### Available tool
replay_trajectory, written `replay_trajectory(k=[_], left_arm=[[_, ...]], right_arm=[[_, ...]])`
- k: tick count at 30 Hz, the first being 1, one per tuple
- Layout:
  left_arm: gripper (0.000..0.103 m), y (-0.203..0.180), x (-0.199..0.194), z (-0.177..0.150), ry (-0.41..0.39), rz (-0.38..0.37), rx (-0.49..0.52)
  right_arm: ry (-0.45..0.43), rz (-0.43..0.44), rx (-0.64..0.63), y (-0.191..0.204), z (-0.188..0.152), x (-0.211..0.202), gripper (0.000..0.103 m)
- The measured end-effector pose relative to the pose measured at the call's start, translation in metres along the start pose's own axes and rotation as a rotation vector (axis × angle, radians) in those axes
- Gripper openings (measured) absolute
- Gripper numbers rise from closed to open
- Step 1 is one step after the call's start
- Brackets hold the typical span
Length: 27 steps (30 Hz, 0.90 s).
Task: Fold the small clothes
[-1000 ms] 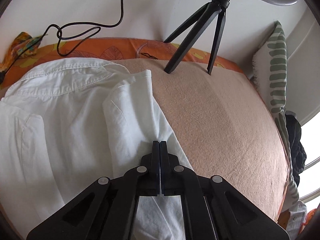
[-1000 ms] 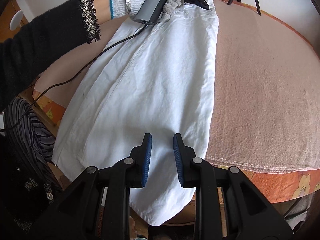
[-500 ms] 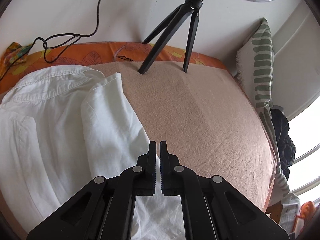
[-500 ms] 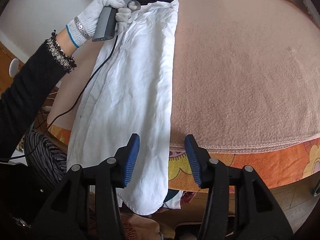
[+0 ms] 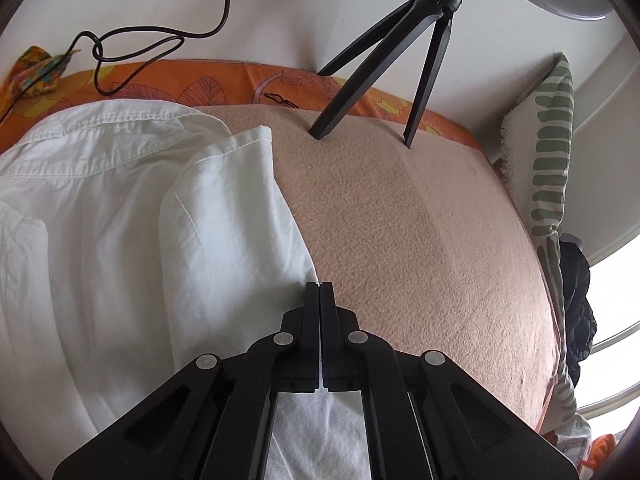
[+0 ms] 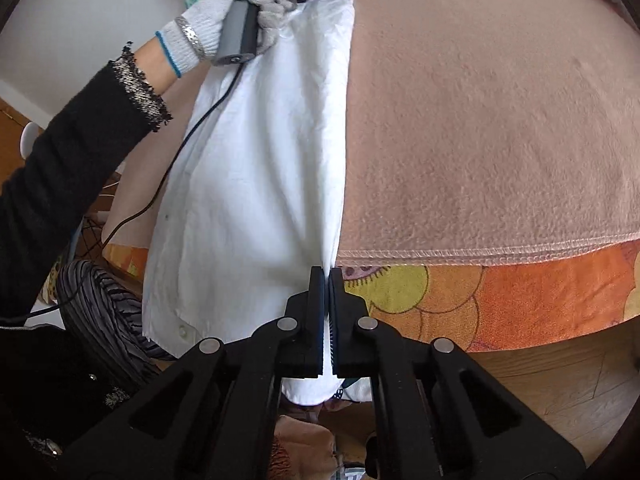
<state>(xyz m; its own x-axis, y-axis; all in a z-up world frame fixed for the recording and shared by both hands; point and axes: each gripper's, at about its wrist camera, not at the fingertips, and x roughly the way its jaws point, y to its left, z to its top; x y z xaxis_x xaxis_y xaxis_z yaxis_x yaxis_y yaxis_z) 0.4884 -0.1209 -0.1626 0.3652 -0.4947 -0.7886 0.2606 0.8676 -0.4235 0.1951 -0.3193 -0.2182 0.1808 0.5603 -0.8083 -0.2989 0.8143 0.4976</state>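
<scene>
Our right gripper (image 6: 329,276) is pinched shut on the shirt (image 6: 260,168) edge hanging past the blanket (image 6: 480,120). Only this view shows our gloved left hand (image 6: 224,20). Farther up, our left gripper (image 5: 319,292) is closed on the shirt's folded edge; only its view shows the tripod (image 5: 384,60).
</scene>
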Motion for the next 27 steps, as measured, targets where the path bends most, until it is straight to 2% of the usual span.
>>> replay_trajectory(k=[2, 4, 6, 8, 9, 10, 12, 16, 18, 21, 23, 25, 27], left_arm=[[0.002, -0.003, -0.018, 0.0, -0.026, 0.0, 0.026], [0.004, 0.0, -0.048, -0.001, -0.074, -0.013, 0.016], [0.005, 0.005, -0.084, -0.006, -0.119, -0.039, 0.005], [0.007, 0.009, -0.124, -0.018, -0.168, -0.031, 0.013], [0.013, 0.011, -0.142, -0.025, -0.182, -0.022, 0.021], [0.023, 0.013, -0.16, -0.035, -0.194, -0.01, 0.027], [0.033, 0.023, -0.191, -0.062, -0.218, -0.004, 0.018], [0.034, 0.043, -0.233, -0.127, -0.224, 0.008, -0.016], [0.037, 0.046, -0.241, -0.163, -0.205, 0.016, -0.021], [0.04, 0.054, -0.249, -0.217, -0.174, -0.021, -0.081], [0.04, 0.055, -0.253, -0.252, -0.144, -0.042, -0.111], [0.04, 0.049, -0.257, -0.283, -0.121, -0.052, -0.1], [0.04, 0.045, -0.259, -0.311, -0.102, -0.071, -0.1]], right_arm=[[0.01, -0.01, -0.046, 0.005, 0.002, -0.006, 0.007], [-0.031, -0.033, -0.102, 0.017, 0.002, -0.017, 0.012], [-0.07, -0.033, -0.143, 0.025, 0.002, -0.027, 0.021], [-0.098, -0.031, -0.165, 0.029, 0.001, -0.033, 0.027], [-0.108, -0.031, -0.169, 0.031, 0.001, -0.035, 0.027], [-0.116, -0.03, -0.175, 0.032, 0.001, -0.035, 0.027], [-0.121, -0.049, -0.195, 0.037, 0.001, -0.032, 0.027], [-0.125, -0.068, -0.234, 0.044, 0.001, -0.025, 0.027], [-0.151, -0.091, -0.236, 0.043, 0.001, -0.023, 0.027], [-0.169, -0.112, -0.214, 0.036, 0.003, -0.019, 0.027], [-0.154, -0.1, -0.183, 0.03, 0.005, -0.017, 0.027], [-0.129, -0.07, -0.167, 0.028, 0.005, -0.016, 0.027], [-0.104, -0.052, -0.153, 0.029, 0.003, -0.018, 0.033]])
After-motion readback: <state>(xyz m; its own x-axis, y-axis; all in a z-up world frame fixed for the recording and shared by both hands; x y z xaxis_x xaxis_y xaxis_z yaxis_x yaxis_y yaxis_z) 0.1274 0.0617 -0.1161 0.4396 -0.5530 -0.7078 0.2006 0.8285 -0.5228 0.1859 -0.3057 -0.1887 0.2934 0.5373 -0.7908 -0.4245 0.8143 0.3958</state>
